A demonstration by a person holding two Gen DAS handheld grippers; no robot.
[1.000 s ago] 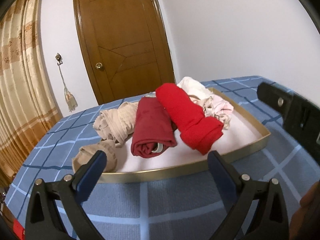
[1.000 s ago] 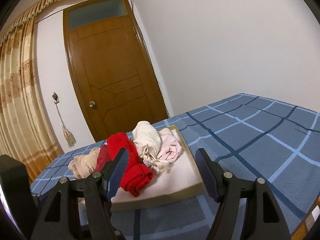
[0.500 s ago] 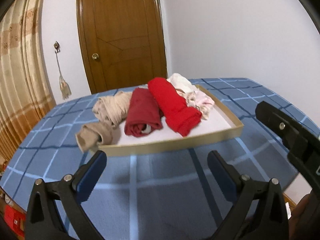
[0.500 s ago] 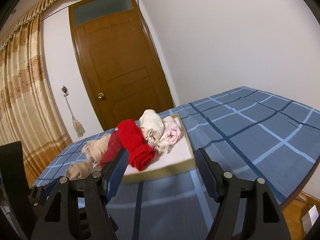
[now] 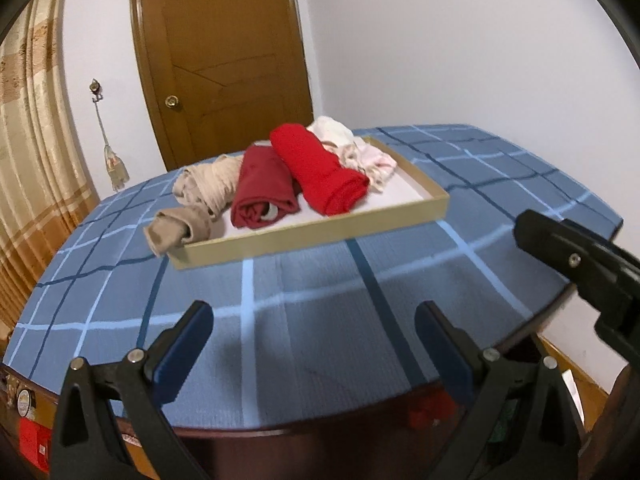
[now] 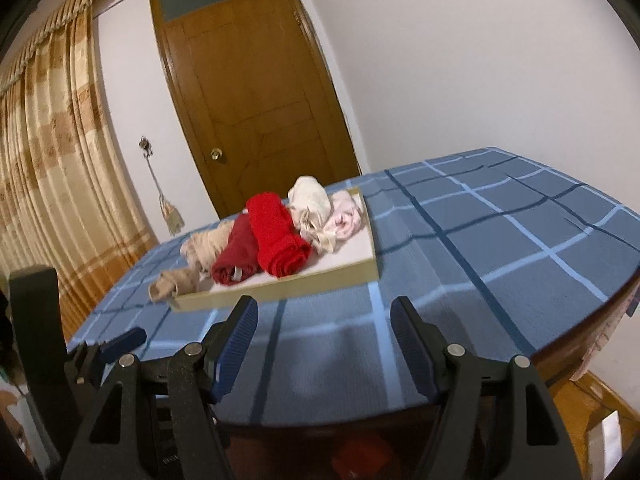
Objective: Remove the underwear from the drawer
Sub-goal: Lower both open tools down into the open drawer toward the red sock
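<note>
A shallow tan drawer tray (image 5: 320, 236) (image 6: 304, 284) lies on a blue checked tablecloth. In it are rolled underwear: a bright red roll (image 5: 320, 172) (image 6: 276, 236), a dark red roll (image 5: 264, 192) (image 6: 238, 256), beige pieces (image 5: 208, 184) (image 6: 204, 246), one beige roll (image 5: 176, 230) (image 6: 172, 284) hanging over the left rim, and white and pink pieces (image 5: 360, 152) (image 6: 324, 212). My left gripper (image 5: 314, 340) is open and empty, over the table's near edge. My right gripper (image 6: 324, 340) is open and empty, also short of the tray.
The tablecloth (image 5: 500, 168) (image 6: 520, 216) covers a table whose near edge (image 5: 280, 428) is below both grippers. A brown wooden door (image 5: 224, 60) and striped curtains (image 6: 52, 184) stand behind. The right gripper's body shows in the left wrist view (image 5: 588, 264).
Both grippers have pulled back from the tray toward the table's near edge. The tray now looks smaller and farther. Both stay open and empty.
</note>
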